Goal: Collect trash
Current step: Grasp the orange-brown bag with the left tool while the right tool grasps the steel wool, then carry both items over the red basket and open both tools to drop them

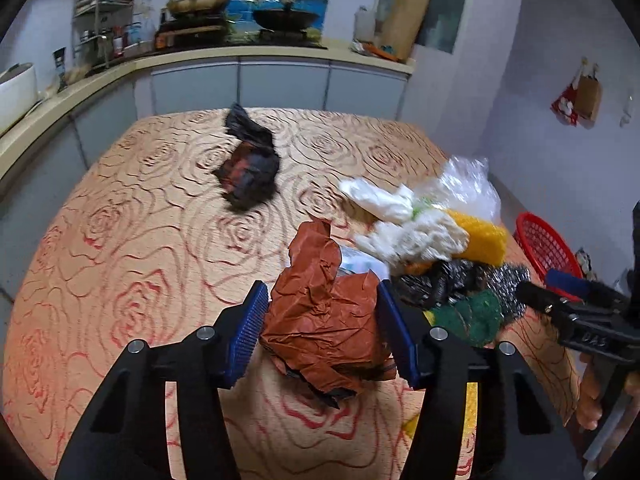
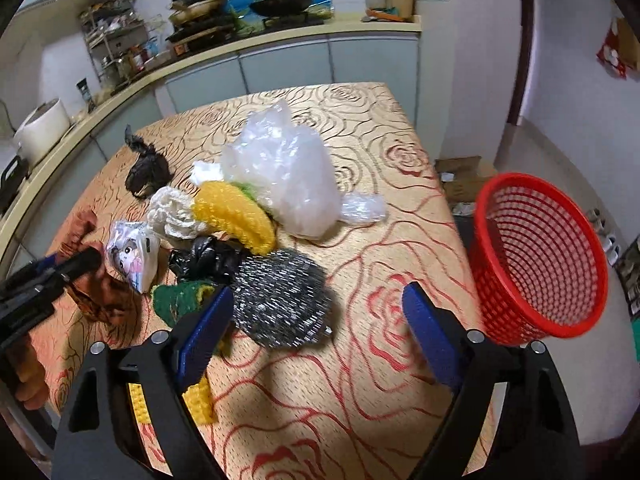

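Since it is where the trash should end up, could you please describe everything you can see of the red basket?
The red basket looks like moulded plastic, round, with lattice walls pierced by small holes and a solid thick rim. It tapers toward its base. It stands off the right edge of the table, tilted in the right wrist view, mouth facing up and toward the camera. No trash is visible inside. Nothing touches it in view; the open right claw is nearby but apart. Its support is hidden.
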The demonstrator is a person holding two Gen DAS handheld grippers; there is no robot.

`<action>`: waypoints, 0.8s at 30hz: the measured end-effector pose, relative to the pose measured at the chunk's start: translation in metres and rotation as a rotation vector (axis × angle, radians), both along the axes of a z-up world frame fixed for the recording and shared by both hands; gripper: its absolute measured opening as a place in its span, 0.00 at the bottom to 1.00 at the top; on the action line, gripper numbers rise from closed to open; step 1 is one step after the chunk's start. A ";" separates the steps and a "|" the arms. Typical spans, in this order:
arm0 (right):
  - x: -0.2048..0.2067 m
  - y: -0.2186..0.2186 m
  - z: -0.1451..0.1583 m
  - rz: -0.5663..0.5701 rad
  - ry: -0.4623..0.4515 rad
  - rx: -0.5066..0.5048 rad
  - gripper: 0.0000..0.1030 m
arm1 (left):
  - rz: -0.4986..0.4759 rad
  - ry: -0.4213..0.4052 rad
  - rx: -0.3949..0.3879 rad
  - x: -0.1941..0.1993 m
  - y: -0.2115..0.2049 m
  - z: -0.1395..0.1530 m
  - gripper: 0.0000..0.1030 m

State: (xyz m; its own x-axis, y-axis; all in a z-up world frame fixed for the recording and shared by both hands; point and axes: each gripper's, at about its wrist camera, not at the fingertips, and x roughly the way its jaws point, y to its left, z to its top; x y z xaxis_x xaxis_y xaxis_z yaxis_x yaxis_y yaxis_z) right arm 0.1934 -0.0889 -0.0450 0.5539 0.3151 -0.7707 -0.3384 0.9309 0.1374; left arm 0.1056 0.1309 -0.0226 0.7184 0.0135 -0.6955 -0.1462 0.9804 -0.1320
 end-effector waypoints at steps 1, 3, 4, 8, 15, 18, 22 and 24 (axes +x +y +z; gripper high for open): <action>0.004 0.004 -0.003 0.007 0.011 -0.009 0.73 | 0.011 -0.008 0.000 -0.001 0.004 0.002 0.53; 0.007 0.008 -0.008 0.022 0.032 -0.006 0.68 | 0.026 -0.022 0.002 -0.004 0.010 0.006 0.53; 0.009 0.010 -0.011 0.028 0.042 -0.006 0.65 | 0.031 -0.027 0.004 -0.006 0.012 0.007 0.53; 0.010 0.013 -0.019 0.043 0.088 0.018 0.46 | 0.040 -0.048 -0.002 -0.011 0.021 0.014 0.53; 0.001 0.003 -0.008 0.033 0.075 0.041 0.39 | 0.056 -0.089 -0.009 -0.021 0.033 0.030 0.53; -0.005 -0.006 0.002 0.021 0.061 0.066 0.39 | 0.055 -0.109 0.004 -0.025 0.032 0.039 0.53; -0.012 -0.018 0.016 0.008 0.030 0.083 0.39 | 0.044 -0.135 0.014 -0.027 0.025 0.051 0.53; -0.014 -0.023 0.023 0.001 0.013 0.089 0.39 | 0.035 -0.148 0.021 -0.026 0.021 0.056 0.53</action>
